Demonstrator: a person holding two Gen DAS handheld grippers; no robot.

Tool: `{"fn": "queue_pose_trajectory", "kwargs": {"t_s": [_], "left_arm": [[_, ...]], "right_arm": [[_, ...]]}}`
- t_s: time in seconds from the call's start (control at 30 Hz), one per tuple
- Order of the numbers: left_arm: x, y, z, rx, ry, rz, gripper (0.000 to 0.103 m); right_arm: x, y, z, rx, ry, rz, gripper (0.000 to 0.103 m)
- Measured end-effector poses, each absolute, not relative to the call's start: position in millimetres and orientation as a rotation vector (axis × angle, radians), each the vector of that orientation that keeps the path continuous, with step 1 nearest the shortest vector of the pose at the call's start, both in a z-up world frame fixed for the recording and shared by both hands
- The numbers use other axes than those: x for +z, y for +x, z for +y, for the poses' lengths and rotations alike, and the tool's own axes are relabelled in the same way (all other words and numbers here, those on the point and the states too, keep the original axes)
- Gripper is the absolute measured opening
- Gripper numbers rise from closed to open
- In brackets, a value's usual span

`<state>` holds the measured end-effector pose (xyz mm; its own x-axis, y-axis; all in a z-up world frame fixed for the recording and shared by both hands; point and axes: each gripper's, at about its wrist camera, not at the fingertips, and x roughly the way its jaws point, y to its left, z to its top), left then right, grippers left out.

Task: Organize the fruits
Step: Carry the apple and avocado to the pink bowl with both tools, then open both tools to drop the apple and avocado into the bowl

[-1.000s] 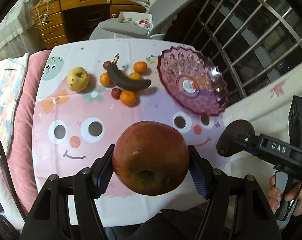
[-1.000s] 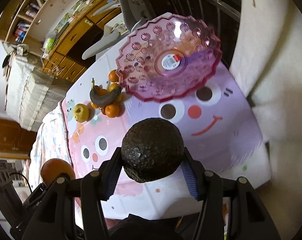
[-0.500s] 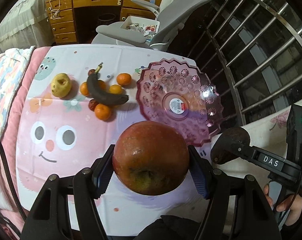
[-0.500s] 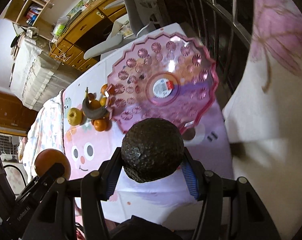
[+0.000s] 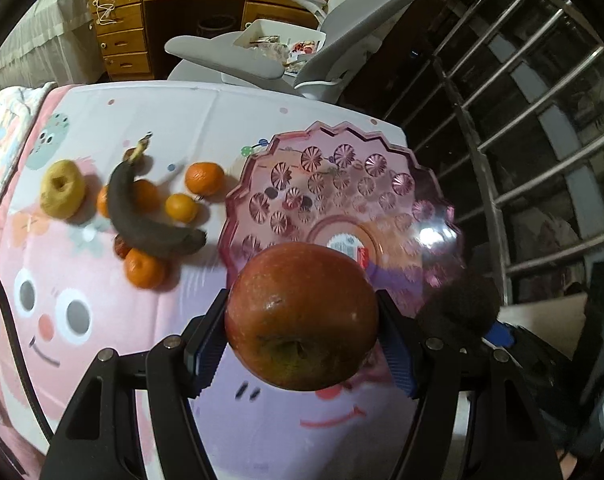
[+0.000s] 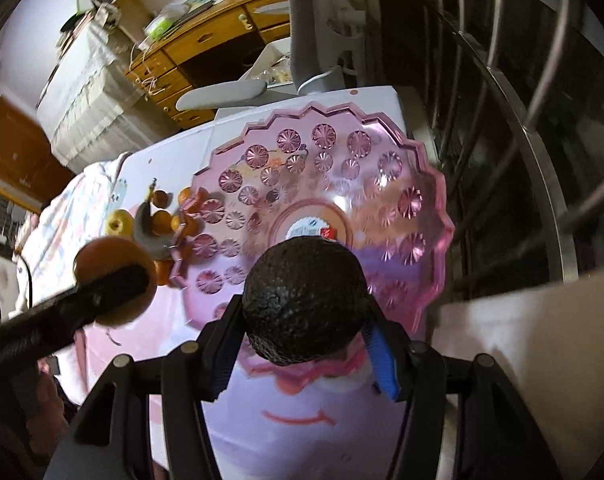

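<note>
Red apple (image 5: 302,316) clamped in left tool (image 5: 302,344).

Indoor light, fairly dim; room bg dark at right. Glare spot on pink plate (image 5: 433,236). Motion blur in both views, worst on avocado (image 5: 461,300) in left view. Strong fisheye bending, black vignette at corners.
</note>
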<state>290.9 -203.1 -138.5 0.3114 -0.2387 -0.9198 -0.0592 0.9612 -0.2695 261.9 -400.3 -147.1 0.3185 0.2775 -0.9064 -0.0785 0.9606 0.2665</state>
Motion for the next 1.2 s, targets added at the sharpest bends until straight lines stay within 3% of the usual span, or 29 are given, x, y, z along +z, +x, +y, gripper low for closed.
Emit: {"fn": "queue_pose_trajectory", "kwargs": {"t_s": [0.7, 1.2], "left_arm": [[-219, 331, -231, -0.075, -0.230, 1.361, 0.068], [-169, 309, -207, -0.088, -0.258, 1.241, 0.072]], "right_arm": [[-194, 279, -395, 0.259, -0.048, 1.267, 0.058], [-176, 270, -376, 0.268, -0.070, 1.205, 0.058]]}}
